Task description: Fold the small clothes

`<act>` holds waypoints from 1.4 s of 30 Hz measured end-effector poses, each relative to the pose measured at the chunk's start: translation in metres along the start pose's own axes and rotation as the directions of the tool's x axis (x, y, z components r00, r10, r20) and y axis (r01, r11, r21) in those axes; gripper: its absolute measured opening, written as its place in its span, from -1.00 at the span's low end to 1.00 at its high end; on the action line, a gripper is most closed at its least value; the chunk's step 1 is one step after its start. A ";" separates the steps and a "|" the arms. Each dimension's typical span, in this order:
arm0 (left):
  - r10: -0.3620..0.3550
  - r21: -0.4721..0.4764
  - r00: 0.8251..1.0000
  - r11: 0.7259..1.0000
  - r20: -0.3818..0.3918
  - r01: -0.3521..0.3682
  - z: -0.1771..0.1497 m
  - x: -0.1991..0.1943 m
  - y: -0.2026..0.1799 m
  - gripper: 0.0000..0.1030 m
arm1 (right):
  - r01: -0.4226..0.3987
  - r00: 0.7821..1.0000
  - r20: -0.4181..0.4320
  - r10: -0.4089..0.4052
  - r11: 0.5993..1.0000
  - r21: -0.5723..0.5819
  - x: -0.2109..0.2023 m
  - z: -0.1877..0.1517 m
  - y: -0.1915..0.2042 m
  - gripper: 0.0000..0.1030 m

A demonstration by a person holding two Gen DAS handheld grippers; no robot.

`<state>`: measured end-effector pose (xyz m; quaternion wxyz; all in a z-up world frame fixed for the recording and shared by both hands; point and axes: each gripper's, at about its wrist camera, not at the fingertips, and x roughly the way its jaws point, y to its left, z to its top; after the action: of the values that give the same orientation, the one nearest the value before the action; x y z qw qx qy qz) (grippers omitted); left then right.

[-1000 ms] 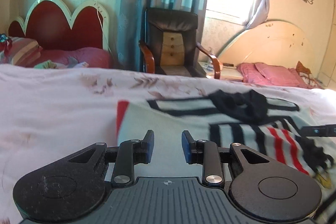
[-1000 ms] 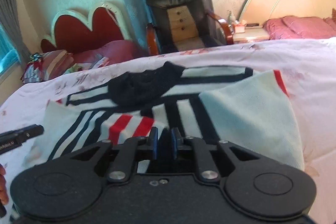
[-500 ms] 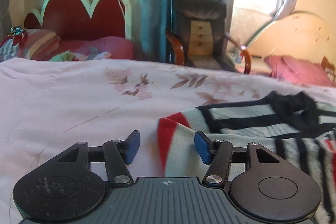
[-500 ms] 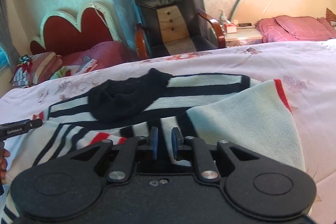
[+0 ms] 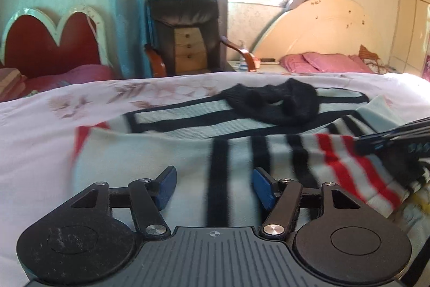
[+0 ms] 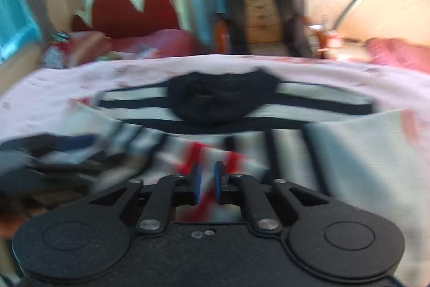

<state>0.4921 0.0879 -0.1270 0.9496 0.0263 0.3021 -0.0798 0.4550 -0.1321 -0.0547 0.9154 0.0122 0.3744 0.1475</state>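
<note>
A small knit sweater, pale with black and red stripes and a black collar, lies on the pink floral bedsheet. Both sleeves are folded in over the body. My left gripper is open and empty, low over the left folded sleeve. My right gripper has its pads nearly together on a red-striped fold of the sweater; that view is blurred by motion. The right gripper's tip shows at the right edge of the left wrist view.
Beyond the bed stand a red scalloped headboard, a dark armchair by teal curtains, and a second bed with pink pillows and a cream headboard. The sheet's left part lies flat.
My left gripper opened wider and swung back right from the sleeve cuff to over the folded sleeve. My right gripper, still shut on the striped fold, is moving fast and blurs.
</note>
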 end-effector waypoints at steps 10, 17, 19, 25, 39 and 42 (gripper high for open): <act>-0.018 -0.002 0.999 1.000 0.038 0.018 0.007 -0.030 -0.019 0.22 | 0.039 0.999 0.033 -0.040 0.999 0.026 -0.028 -0.012 -0.015 -0.63; -0.048 -0.028 0.999 0.998 0.004 0.048 -0.017 -0.031 -0.049 0.22 | 0.027 1.000 -0.002 -0.027 0.997 -0.076 -0.037 -0.039 0.007 -0.70; 0.001 -0.047 1.000 0.999 -0.010 -0.002 -0.020 -0.037 -0.036 0.22 | 0.092 0.996 0.001 -0.092 0.994 -0.054 -0.044 -0.041 -0.005 -0.69; 0.016 -0.055 1.000 0.998 -0.014 -0.017 -0.031 -0.043 -0.010 0.23 | 0.143 0.990 -0.024 -0.142 0.989 0.043 -0.050 -0.049 -0.040 -0.59; 0.078 -0.010 0.997 0.997 -0.008 -0.078 -0.031 -0.042 -0.019 0.47 | 0.195 0.979 -0.074 -0.191 0.980 0.039 -0.043 -0.041 -0.035 -0.51; 0.092 0.000 0.996 0.996 -0.016 -0.092 -0.030 -0.042 -0.021 0.51 | 0.199 0.978 -0.074 -0.196 0.979 0.035 -0.041 -0.041 -0.034 -0.51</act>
<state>0.4375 0.0757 -0.1269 0.9498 0.0405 0.3081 -0.0357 0.4077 -0.1794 -0.0607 0.9113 -0.0107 0.4089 0.0479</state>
